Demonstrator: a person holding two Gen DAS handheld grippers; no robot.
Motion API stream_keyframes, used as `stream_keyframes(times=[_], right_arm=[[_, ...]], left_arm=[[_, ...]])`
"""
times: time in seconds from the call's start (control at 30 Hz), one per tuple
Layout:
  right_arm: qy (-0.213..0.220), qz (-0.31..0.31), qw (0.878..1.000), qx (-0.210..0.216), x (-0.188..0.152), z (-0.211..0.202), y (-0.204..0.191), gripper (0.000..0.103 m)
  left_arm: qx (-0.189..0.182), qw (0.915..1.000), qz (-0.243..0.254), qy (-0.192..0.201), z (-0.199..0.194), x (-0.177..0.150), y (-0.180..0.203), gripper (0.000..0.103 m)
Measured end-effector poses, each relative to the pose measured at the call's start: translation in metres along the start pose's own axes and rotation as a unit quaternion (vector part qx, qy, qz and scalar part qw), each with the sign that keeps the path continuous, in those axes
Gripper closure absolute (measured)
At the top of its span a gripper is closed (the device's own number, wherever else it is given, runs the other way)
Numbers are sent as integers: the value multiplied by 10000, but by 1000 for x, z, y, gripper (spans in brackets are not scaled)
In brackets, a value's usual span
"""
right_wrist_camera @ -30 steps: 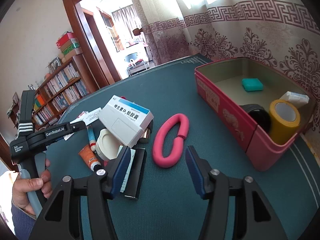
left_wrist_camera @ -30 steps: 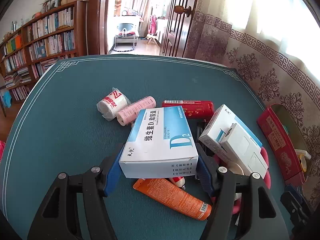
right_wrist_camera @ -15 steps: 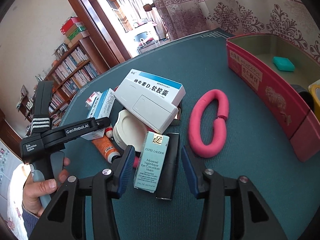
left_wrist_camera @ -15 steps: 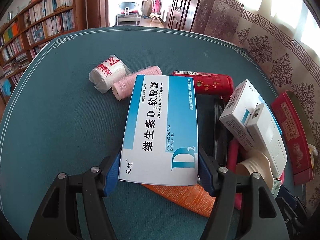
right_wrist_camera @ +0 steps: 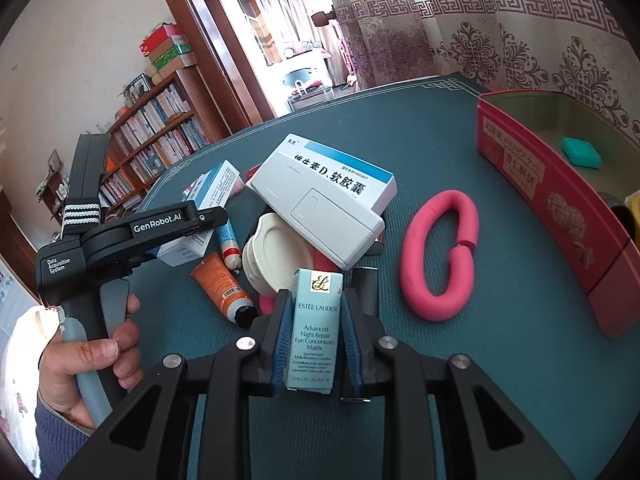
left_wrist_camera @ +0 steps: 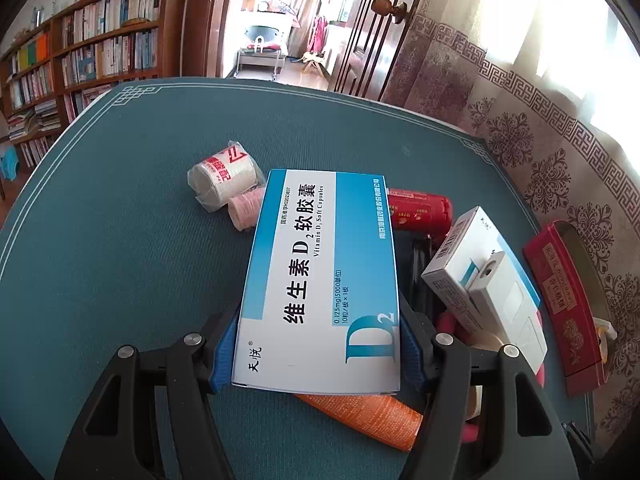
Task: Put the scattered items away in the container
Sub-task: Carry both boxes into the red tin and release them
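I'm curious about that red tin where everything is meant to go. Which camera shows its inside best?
The right wrist view: the red tin sits at the right with its open top facing the camera, so its floor and a small teal item inside are visible. The left wrist view catches the tin only at the far right edge, mostly its outer wall and rim.

My vitamin D box (left_wrist_camera: 320, 280) hides most of the orange tube (left_wrist_camera: 368, 416) and the pink roll (left_wrist_camera: 244, 212). The red tin (right_wrist_camera: 560, 208) at the table's right edge runs out of frame, so I can't see all it holds.
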State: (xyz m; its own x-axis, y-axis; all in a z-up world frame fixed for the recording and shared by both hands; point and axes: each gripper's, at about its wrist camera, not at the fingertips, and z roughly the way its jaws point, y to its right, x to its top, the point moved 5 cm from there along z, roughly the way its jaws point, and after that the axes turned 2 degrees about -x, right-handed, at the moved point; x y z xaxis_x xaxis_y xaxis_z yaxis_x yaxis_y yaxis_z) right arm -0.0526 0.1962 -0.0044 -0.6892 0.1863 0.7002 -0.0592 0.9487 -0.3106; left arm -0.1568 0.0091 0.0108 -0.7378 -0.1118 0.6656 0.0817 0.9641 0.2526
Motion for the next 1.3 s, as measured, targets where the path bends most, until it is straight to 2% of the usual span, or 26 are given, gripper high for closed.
stream_keyframes(times=[0.17,0.47,0.67,0.93,1.1,1.3], right_arm=[[150,197,9996,112,-1,-14,4,76],[669,575,9961,-62,15,-50,26,76],[1183,980,9874,-376,34,-84,64,76],[1809,1361,9688,-1012,53,-129,124,76],[1884,1382,9626,-1373,56,-133,149,76],[1697,1421,9641,-1469,50,-117,167,76]], left_arm=[[-151,9995,54,276,-20,7,8,35],[-329,9986,260,311,-26,4,28,35],[-475,9975,404,342,-34,1,42,35],[-654,9946,715,378,-47,-5,72,35],[-756,9917,971,376,-54,-9,95,35],[-815,9886,1218,349,-58,-14,121,35]])
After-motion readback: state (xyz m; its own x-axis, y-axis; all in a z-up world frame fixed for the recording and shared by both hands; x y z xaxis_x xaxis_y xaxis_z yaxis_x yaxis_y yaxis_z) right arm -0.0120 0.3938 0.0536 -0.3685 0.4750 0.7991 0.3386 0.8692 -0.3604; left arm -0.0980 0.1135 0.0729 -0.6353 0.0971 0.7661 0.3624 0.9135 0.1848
